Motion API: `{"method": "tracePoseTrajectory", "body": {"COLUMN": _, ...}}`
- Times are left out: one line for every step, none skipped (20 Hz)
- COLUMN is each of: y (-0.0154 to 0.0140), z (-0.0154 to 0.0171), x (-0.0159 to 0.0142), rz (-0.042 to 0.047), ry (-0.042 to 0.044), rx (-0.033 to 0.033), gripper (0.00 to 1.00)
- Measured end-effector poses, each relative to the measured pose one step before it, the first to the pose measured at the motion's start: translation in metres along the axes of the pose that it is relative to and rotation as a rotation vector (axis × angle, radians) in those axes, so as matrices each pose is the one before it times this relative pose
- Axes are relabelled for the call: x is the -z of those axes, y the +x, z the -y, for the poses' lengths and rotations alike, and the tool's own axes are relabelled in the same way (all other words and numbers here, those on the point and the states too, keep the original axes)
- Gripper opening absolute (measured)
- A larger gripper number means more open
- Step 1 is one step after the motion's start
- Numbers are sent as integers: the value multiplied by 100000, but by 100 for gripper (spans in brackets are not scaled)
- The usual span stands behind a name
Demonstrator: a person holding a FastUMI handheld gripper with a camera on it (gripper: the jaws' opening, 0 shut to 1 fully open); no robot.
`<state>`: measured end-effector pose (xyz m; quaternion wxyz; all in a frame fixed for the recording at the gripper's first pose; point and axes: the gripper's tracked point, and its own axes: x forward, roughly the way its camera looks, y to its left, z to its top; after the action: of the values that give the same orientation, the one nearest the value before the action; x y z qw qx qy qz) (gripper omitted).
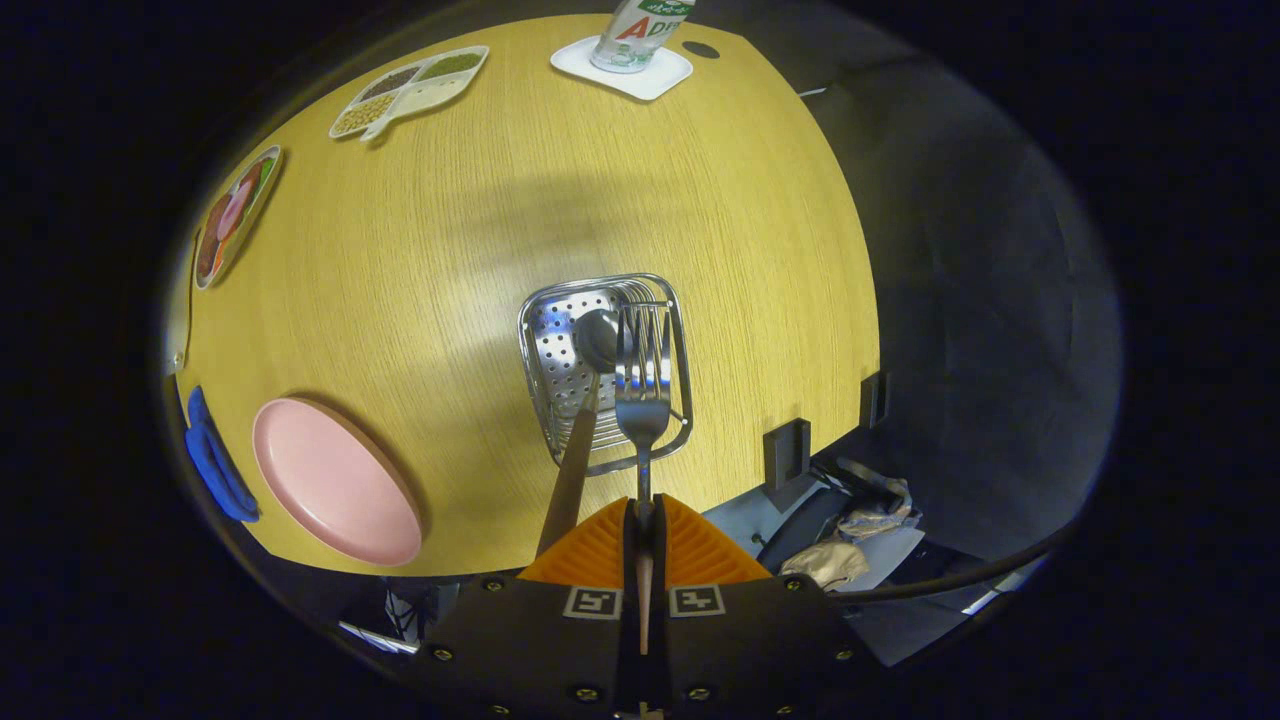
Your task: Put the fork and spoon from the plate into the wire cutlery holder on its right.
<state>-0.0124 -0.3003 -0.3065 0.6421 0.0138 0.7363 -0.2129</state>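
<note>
Wood table [450, 250]; gripper [643, 520] clamped on fork [642, 390] over wire holder [600, 370] w/ spoon [585, 400]

A wooden table [450, 260] stands against dark booth walls [980, 250].

Round wooden table [450, 230] seen from above, pale yellow grain. At far edge, white square coaster [655, 75] with clear bottle [640, 35] stood on it, upper part cut off. Small dark hole [700, 49] just beside coaster. Divided white tray [410, 90] with beans and grains laid near far left edge. Food picture card [235, 215] placed nearer, along left edge. Blue cloth [215, 460] draped at near left edge. Dark floor [980, 330] beyond table.
</note>
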Motion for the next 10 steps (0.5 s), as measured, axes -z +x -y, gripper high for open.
{"method": "tracePoseTrajectory", "body": {"y": 92, "z": 44, "x": -121, "rz": -1797, "ry": -1563, "rx": 109, "gripper": 3}}
{"method": "tracePoseTrajectory", "body": {"y": 70, "z": -84, "x": -62, "rz": -1301, "ry": -1179, "rx": -326, "gripper": 3}}
{"method": "tracePoseTrajectory", "body": {"y": 220, "z": 6, "x": -124, "rz": -1030, "ry": -790, "rx": -450, "gripper": 3}}
{"method": "tracePoseTrajectory", "body": {"y": -148, "z": 41, "x": -30, "rz": -703, "ry": -606, "rx": -428, "gripper": 6}}
{"method": "tracePoseTrajectory", "body": {"y": -211, "z": -28, "x": -195, "rz": 55, "ry": 69, "rx": -750, "gripper": 7}}
{"method": "tracePoseTrajectory", "body": {"y": 37, "z": -80, "x": -94, "rz": 416, "ry": 441, "rx": -376, "gripper": 8}}
{"method": "tracePoseTrajectory", "body": {"y": -101, "z": 7, "x": -78, "rz": 580, "ry": 567, "rx": -386, "gripper": 8}}
{"method": "tracePoseTrajectory", "body": {"y": -109, "z": 103, "x": 78, "rz": 298, "ry": 35, "rx": 102, "gripper": 9}}
{"method": "tracePoseTrajectory", "body": {"y": 50, "z": 249, "x": 130, "rz": 987, "ry": -26, "rx": 877, "gripper": 9}}
{"method": "tracePoseTrajectory", "body": {"y": -399, "z": 116, "x": -409, "rz": 1082, "ry": 229, "rx": 455, "gripper": 17}}
